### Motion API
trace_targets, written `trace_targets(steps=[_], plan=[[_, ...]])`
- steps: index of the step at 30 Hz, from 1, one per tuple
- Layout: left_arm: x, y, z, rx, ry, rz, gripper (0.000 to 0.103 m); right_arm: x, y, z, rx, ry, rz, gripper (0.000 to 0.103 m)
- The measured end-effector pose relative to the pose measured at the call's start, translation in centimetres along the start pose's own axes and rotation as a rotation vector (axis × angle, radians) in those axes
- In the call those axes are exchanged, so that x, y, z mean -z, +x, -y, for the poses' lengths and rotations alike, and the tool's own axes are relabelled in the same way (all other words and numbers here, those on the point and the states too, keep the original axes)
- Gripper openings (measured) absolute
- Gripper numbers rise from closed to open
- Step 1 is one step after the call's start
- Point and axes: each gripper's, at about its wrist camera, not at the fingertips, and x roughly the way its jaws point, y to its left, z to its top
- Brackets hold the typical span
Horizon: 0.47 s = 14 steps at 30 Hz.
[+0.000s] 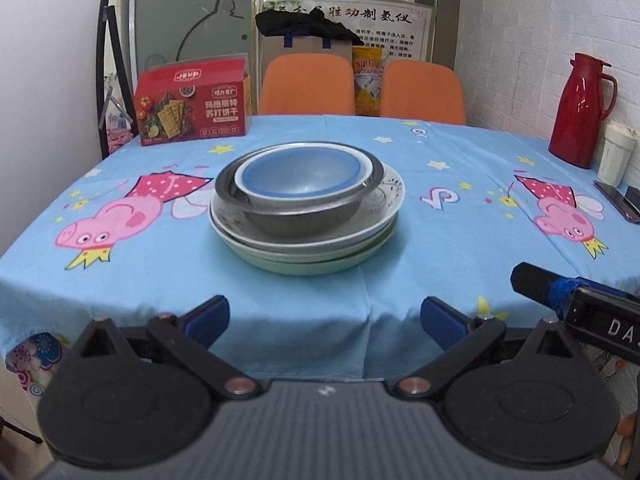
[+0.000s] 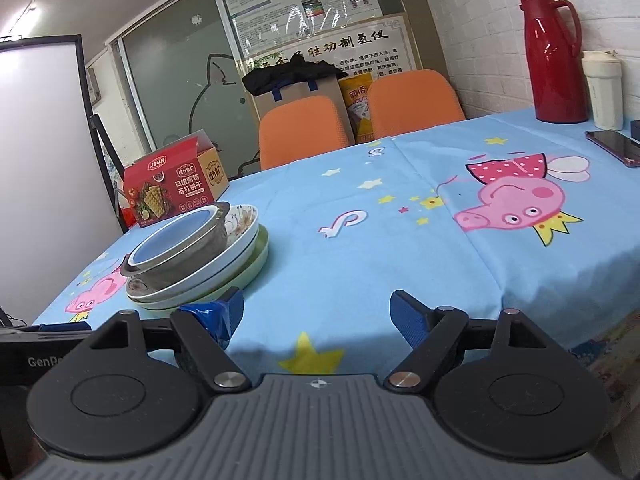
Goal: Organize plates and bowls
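One stack stands mid-table: a blue bowl nested in a steel bowl, on a white patterned plate, over another white plate and a green plate at the bottom. In the right wrist view the stack shows at left, with the blue bowl, steel bowl and green plate. My left gripper is open and empty at the table's near edge, in front of the stack. My right gripper is open and empty, right of the stack; it also shows in the left wrist view.
A red cracker box stands at the far left. A red thermos, a white cup and a phone are at the right by the brick wall. Two orange chairs stand behind the table.
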Motion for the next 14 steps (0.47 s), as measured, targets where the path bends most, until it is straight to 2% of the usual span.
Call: trace_targets(steps=[8, 14], plan=[[1.6, -2.1, 0.2, 0.024, 0.016, 0.021, 0.101, 2.2, -2.5, 0.3, 0.016, -0.019, 0.006, 0.067], [1.6, -2.1, 0.4, 0.0, 0.032, 0.045, 0.101, 2.6, -2.9, 0.7, 0.018, -0.008, 0.017, 0.068]])
